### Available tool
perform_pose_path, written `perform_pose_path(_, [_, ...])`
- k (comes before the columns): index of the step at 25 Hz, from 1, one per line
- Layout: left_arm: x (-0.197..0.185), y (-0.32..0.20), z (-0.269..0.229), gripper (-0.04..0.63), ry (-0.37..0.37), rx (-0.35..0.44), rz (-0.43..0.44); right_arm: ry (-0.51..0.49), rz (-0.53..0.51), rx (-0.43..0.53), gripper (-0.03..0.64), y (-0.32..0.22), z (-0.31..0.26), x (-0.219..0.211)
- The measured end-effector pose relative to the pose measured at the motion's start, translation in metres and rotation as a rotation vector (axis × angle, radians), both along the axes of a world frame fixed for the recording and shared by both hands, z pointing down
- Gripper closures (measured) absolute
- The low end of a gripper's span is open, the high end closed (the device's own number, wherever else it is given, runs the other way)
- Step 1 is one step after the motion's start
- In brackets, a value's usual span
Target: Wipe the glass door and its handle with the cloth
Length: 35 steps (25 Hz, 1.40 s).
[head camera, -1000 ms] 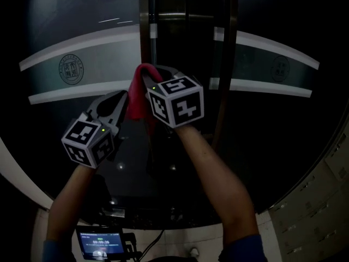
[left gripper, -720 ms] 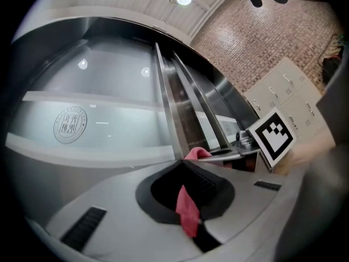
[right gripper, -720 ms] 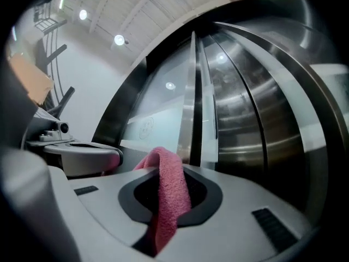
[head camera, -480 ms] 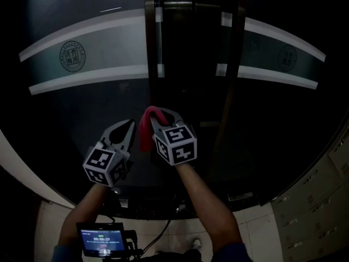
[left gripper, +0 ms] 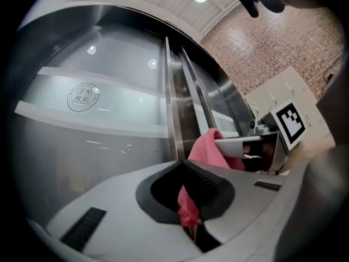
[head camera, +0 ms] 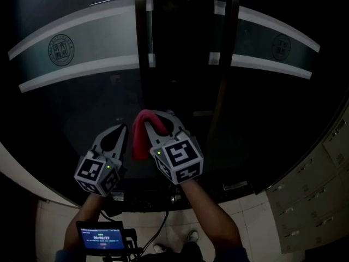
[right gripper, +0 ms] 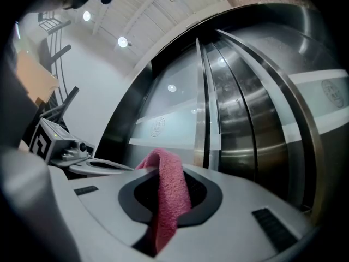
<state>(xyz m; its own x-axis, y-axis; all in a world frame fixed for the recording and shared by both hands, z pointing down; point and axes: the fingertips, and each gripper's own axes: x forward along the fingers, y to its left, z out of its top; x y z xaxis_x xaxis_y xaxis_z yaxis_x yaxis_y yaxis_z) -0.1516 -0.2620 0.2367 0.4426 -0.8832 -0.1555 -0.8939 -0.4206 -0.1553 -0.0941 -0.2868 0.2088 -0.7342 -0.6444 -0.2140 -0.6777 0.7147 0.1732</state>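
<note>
Left hand-held gripper (head camera: pixel 120 132) and right hand-held gripper (head camera: pixel 155 118) both pinch one red cloth (head camera: pixel 139 141) before one glass door (head camera: pixel 82 102).

**Both grippers clamped, side by side**

The left gripper (head camera: pixel 120 131) and right gripper (head camera: pixel 157 119) point forward close together, on bare forearms (head camera: pixel 210 217) reaching up from below. Each has its fingers pressed onto the red cloth (head camera: pixel 139 141), with the right slightly ahead.

Bare glass door (head camera: pixel 82 102) left; handle (head camera: pixel 149 37) dead ahead.
</note>
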Motion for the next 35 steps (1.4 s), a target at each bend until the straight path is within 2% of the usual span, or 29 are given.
perform_pose_path(5, [0.011, 0.035, 0.030, 0.588, -0.039, 0.003, -0.022, 0.040, 0.010, 0.034, 0.583, 0.055, 0.026, 0.033])
perform_pose_path(10, [0.014, 0.071, 0.041, 0.588, -0.014, 0.011, -0.075, 0.027, 0.048, -0.017, 0.583, 0.078, 0.061, 0.076])
perform_pose_path(13, [0.027, 0.089, 0.043, 0.588, -0.011, 0.016, -0.081, 0.008, 0.038, -0.034, 0.582, 0.097, 0.063, 0.091])
perform_pose_path(16, [0.042, 0.104, 0.040, 0.588, -0.012, 0.024, -0.092, 0.016, 0.027, 0.007, 0.582, 0.108, 0.064, 0.102])
perform_pose_path(20, [0.054, 0.115, 0.039, 0.588, -0.014, 0.035, -0.108, 0.010, 0.011, 0.009, 0.583, 0.122, 0.061, 0.111])
perform_pose_path(29, [0.063, 0.119, 0.032, 0.588, -0.014, 0.042, -0.118, 0.009, -0.024, -0.011, 0.583, 0.124, 0.059, 0.107])
perform_pose_path(35, [0.064, 0.077, 0.011, 0.586, -0.037, 0.054, -0.108, 0.015, -0.056, 0.031, 0.583, 0.068, 0.029, 0.080])
